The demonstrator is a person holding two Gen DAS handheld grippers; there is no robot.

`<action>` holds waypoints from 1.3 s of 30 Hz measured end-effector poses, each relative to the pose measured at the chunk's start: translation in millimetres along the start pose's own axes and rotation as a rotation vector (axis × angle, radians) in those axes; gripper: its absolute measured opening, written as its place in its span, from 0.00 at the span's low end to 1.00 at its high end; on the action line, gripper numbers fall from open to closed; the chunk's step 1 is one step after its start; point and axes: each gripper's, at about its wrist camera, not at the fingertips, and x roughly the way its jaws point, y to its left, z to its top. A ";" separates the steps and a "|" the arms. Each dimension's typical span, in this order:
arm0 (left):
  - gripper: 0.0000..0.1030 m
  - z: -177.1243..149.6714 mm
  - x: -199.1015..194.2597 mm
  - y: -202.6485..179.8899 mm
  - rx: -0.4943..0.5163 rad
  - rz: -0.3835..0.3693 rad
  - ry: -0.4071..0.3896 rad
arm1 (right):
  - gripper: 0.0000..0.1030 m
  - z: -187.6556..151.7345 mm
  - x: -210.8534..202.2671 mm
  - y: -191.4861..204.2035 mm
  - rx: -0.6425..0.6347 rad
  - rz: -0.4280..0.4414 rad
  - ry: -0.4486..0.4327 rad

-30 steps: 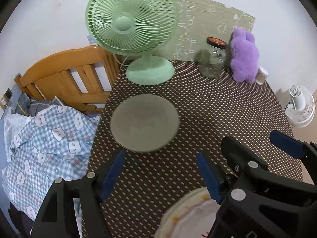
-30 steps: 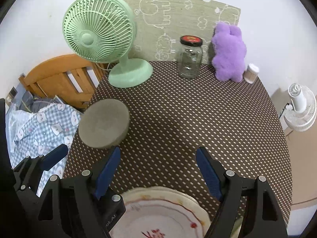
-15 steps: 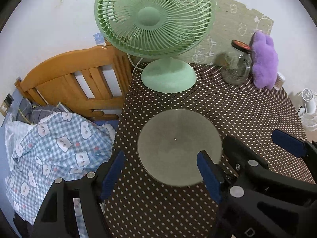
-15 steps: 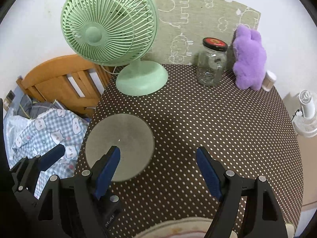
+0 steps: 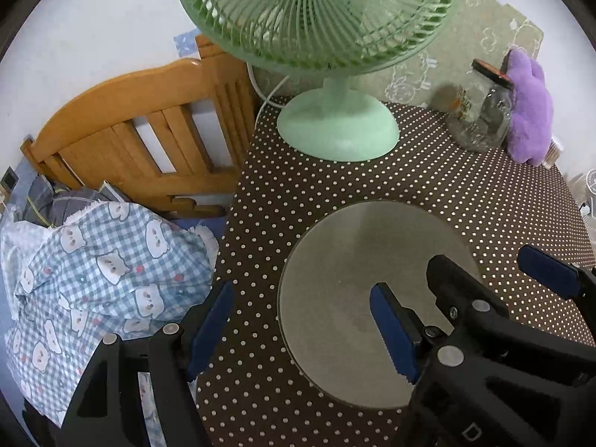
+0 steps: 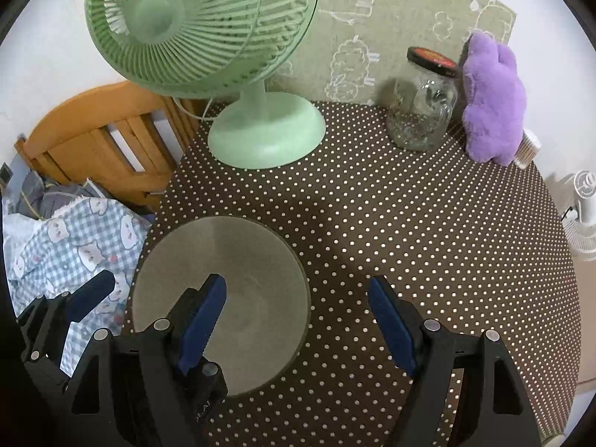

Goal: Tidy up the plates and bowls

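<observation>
Resting place of the bowl: a grey-green bowl [image 5: 357,283] is seen on the brown dotted tablecloth [image 5: 335,193], near the table's left edge, in front of the fan base and apart from it.
Bowl, right view: the same bowl [image 6: 242,260] is shown from above; its inside looks bare and smooth.
Left gripper: the left gripper [image 5: 303,329] is held wide open above the table, nothing between its blue pads; one pad [image 5: 391,331] is seen over the bowl's inside, the other [image 5: 210,326] over the cloth at the table edge. Contact with the bowl cannot be told.
Right gripper: the right gripper [image 6: 298,324] is also spread open and nothing is gripped; its left pad [image 6: 201,322] is seen over the bowl's inside, its right pad [image 6: 391,322] over bare tablecloth.
Grippers together: both tools are placed side by side at the bowl, the left tool's finger [image 6: 89,294] being seen at the lower left of the right view.
Fan: a green desk fan [image 6: 208,33] is stood at the back left of the table, its round base [image 5: 337,126] on the cloth.
Jar: a glass jar [image 6: 422,108] with a dark lid is stood at the back, just beside a purple plush toy [image 6: 491,100].
Beyond the table: a wooden bed frame [image 5: 141,126] and a checked blue blanket [image 5: 93,272] are seen to the left.
</observation>
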 end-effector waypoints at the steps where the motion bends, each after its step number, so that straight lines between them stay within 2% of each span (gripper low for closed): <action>1: 0.74 0.3 3.6 0.8 -0.003 -0.004 0.007 | 0.72 -0.5 2.5 0.5 0.003 0.002 0.005; 6: 0.64 -0.7 17.6 3.7 -0.009 -0.016 0.028 | 0.61 -0.7 16.5 1.8 0.009 0.009 0.028; 8: 0.61 -1.0 22.8 4.7 -0.010 -0.037 0.042 | 0.54 -1.4 21.6 0.5 0.019 0.029 0.039; 9: 0.57 -1.4 25.9 4.2 -0.008 -0.055 0.052 | 0.43 -2.0 23.9 -0.1 0.026 0.032 0.043; 10: 0.43 -1.6 28.0 3.7 -0.006 -0.053 0.057 | 0.35 -2.5 27.2 -0.9 0.029 0.025 0.053; 11: 0.38 -2.1 30.1 2.9 -0.002 -0.042 0.063 | 0.34 -3.1 31.6 -0.5 0.028 0.023 0.067; 17: 0.28 -3.6 37.1 3.9 -0.004 -0.036 0.081 | 0.28 -3.4 37.4 2.4 0.020 0.023 0.081; 22: 0.27 -4.3 37.8 1.1 0.001 -0.029 0.087 | 0.20 -3.2 38.1 0.9 0.011 0.000 0.096; 39: 0.27 -10.9 5.5 -23.2 0.011 -0.031 0.067 | 0.20 -13.0 0.2 -27.0 0.008 -0.001 0.080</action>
